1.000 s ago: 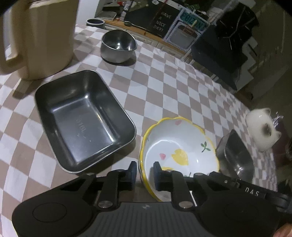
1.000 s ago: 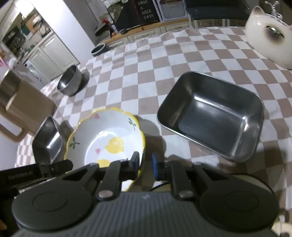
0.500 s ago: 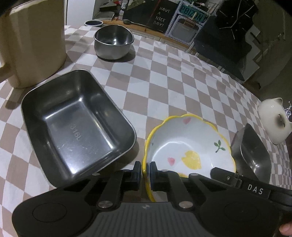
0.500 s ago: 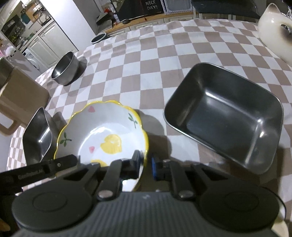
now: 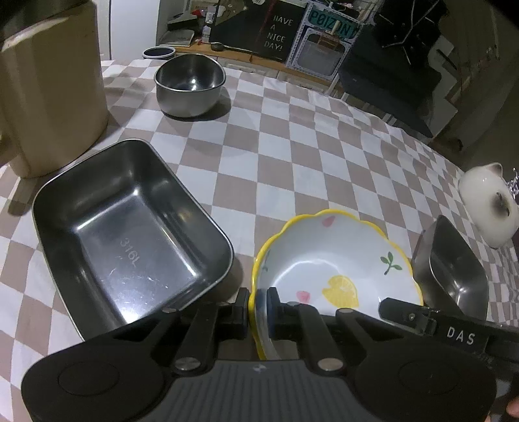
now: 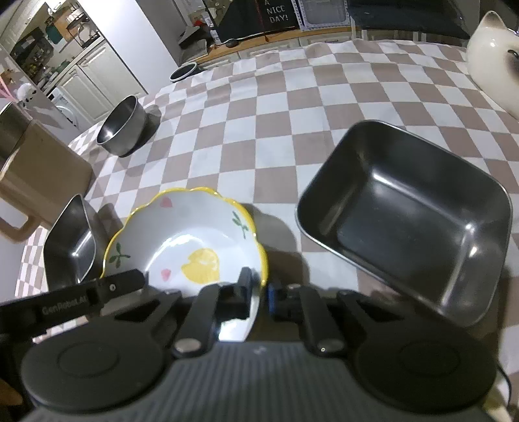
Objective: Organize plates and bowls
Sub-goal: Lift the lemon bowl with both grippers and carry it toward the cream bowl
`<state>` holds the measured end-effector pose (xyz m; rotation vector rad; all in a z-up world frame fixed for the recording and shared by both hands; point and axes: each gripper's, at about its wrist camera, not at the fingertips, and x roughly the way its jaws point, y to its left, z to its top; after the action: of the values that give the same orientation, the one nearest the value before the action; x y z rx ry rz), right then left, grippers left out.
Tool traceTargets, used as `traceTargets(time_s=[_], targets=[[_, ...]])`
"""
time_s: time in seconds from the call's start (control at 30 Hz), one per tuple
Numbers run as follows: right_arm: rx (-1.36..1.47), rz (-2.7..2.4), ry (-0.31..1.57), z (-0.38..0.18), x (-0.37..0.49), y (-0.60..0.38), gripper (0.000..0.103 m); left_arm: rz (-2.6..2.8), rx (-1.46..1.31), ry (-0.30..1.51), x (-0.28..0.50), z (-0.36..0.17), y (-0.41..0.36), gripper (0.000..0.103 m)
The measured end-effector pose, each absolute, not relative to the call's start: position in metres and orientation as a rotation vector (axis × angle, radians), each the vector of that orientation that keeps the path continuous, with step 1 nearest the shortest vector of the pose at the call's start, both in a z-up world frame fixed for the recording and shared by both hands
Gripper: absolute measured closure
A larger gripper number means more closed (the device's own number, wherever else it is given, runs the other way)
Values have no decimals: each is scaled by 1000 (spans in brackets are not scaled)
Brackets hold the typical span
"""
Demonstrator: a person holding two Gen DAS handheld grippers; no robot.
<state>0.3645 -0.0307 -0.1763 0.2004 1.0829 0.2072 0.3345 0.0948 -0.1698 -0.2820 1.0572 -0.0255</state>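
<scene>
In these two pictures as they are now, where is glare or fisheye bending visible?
Left wrist view: bright glare streaks on the floor of the steel tray, and the checked tablecloth lines bow outward. Right wrist view: a glare spot on the flowered bowl, a dim, dark second steel tray, and curved cloth lines.

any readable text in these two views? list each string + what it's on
"316L": stamped in the floor of the left steel tray.
"HAVE A NICE DAY!": black sign behind the table.
"POIZON": plate on the white frame; last characters unclear.
"DAS": right gripper arm.
"GenRobot.AI": left gripper arm, blurred.
</scene>
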Motion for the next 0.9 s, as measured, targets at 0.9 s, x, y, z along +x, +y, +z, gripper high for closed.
traceTargets(time_s=[0.9], targets=[[289,276,855,-87,283,-56,92,-112,-252,824,247,-65,79,93]])
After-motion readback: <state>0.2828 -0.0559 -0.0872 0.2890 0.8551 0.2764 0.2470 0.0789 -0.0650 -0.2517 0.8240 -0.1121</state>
